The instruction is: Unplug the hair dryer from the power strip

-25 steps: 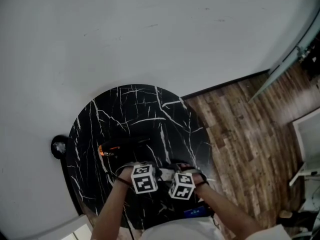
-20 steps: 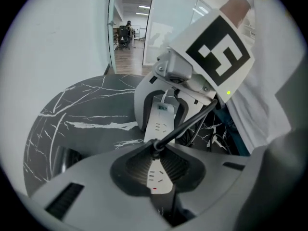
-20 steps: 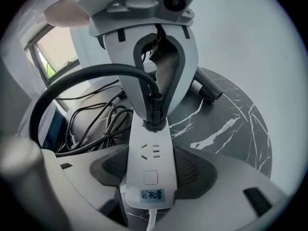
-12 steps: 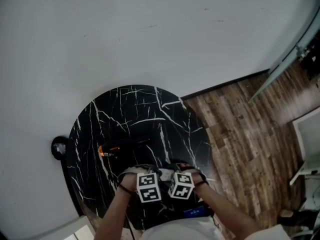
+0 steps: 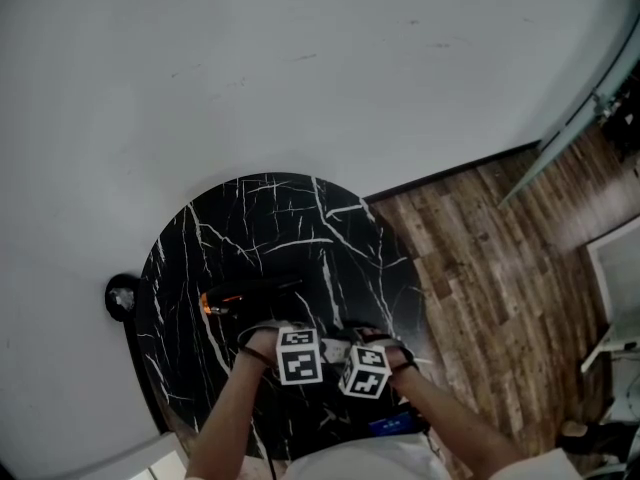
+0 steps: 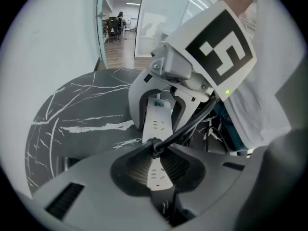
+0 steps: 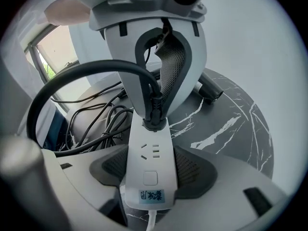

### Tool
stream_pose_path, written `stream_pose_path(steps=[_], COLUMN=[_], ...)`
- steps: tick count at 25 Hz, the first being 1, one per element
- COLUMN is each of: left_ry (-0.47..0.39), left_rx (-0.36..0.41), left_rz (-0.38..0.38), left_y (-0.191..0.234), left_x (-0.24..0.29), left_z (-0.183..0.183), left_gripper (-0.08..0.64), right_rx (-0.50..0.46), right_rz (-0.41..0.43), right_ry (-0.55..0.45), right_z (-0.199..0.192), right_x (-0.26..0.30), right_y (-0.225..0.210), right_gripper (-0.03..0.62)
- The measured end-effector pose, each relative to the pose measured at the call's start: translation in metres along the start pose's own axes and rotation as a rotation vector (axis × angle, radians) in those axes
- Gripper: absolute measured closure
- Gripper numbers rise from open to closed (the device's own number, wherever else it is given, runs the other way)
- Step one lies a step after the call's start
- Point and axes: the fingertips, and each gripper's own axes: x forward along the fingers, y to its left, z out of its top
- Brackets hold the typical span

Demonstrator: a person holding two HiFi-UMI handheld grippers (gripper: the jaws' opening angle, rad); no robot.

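Observation:
The white power strip [image 7: 150,153] lies on the black marble table [image 5: 280,218], and my right gripper [image 7: 150,166] is shut on its near end. The hair dryer's black plug [image 7: 154,117] stands in a socket further along the strip. My left gripper [image 6: 155,150] has the plug [image 6: 154,145] between its pads, which touch it while the jaws open slightly. The black cord [image 6: 192,121] arcs away from the plug. The black hair dryer [image 5: 245,296] lies just beyond both grippers. In the head view the marker cubes of the left gripper [image 5: 298,355] and right gripper [image 5: 365,368] sit side by side.
A tangle of black cables [image 7: 96,119] lies on the table beside the strip. A small round black object [image 5: 121,295] sits off the table's left edge. Wood floor [image 5: 500,268] runs to the right of the table. A pale wall fills the far side.
My left gripper has rolled a little, and its marker cube now sits closer to the right one. The right gripper, the strip and the hair dryer have not moved.

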Motion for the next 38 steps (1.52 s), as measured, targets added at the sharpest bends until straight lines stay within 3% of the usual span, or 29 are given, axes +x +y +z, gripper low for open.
stream_pose_path(steps=[7,9,14,16,26,29,31,36,38], left_ry=[0.059,0.055,-0.005,-0.015,0.019,0.023,0.016,-0.029,-0.044], left_rx=[0.020,0.003,-0.037,-0.033,-0.044,-0.038,-0.047,-0.100,-0.105], left_rz=[0.161,0.131,-0.060,-0.072,0.161,0.197,0.173,-0.023,-0.054], left_y=[0.0009,0.0005,-0.0005,0.0014,0.0011,0.0016,0.0018,0.0025,0.0023], left_x=[0.0024,0.0042,0.0015,-0.0014,0.0005,0.0016,0.0028,0.0007,-0.0010], left_z=[-0.0006,-0.0012,-0.0020,0.0000,-0.0011,-0.0012,-0.0021,-0.0019,-0.0010], left_gripper=[0.514,0.514,0.512,0.509,0.512,0.514,0.514,0.512,0.509], right_rx=[-0.002,-0.004,0.002,0.003,0.009,0.010,0.009,0.016,0.016], right_rz=[-0.006,-0.006,-0.012,-0.011,-0.018,-0.019,-0.018,-0.024,-0.025], right_ry=[0.014,0.012,0.003,0.008,0.028,0.029,0.025,-0.003,-0.010], right_z=[0.0004,0.0006,0.0003,0.0000,0.0006,-0.0004,-0.0007,0.0025,0.0033], right_x=[0.0006,0.0009,0.0028,0.0030,0.0030,0.0030,0.0038,0.0024,0.0024], right_y=[-0.0004,-0.0002,-0.0013,-0.0018,-0.0005,0.0002,0.0002,-0.0022,-0.0025], right_gripper=[0.324,0.322,0.322,0.322,0.322,0.322,0.324,0.324,0.324])
